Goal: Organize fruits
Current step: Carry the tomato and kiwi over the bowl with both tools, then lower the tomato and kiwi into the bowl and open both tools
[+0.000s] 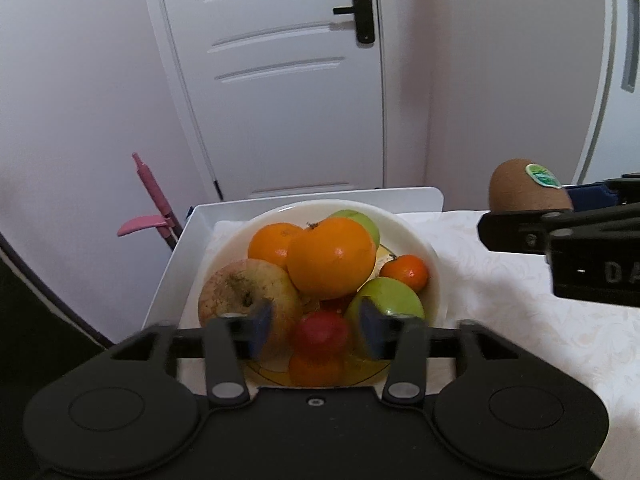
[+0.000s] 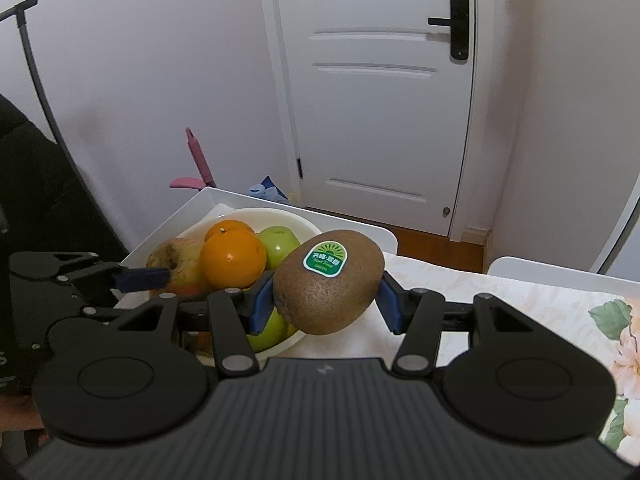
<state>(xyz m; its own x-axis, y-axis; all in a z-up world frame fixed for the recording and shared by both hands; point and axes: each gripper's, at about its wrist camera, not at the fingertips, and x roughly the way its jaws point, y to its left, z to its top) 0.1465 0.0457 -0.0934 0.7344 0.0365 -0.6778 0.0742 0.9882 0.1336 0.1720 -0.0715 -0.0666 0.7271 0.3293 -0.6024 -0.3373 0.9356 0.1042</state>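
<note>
We face a white panelled door [image 2: 376,92] with a black lever handle [image 2: 456,22], set in pale lilac walls [image 2: 152,80]. Wood floor [image 2: 436,246] shows at its foot. A pink-handled tool [image 1: 154,200] leans beyond the worktop's [image 1: 520,320] far left corner.

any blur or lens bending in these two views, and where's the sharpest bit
Left wrist view: the left gripper fingers are motion-smeared, the red fruit between them soft; the door frame bows from the fisheye. Right wrist view: sharpest on the kiwi and its sticker; door edges curve, corners darken.
</note>
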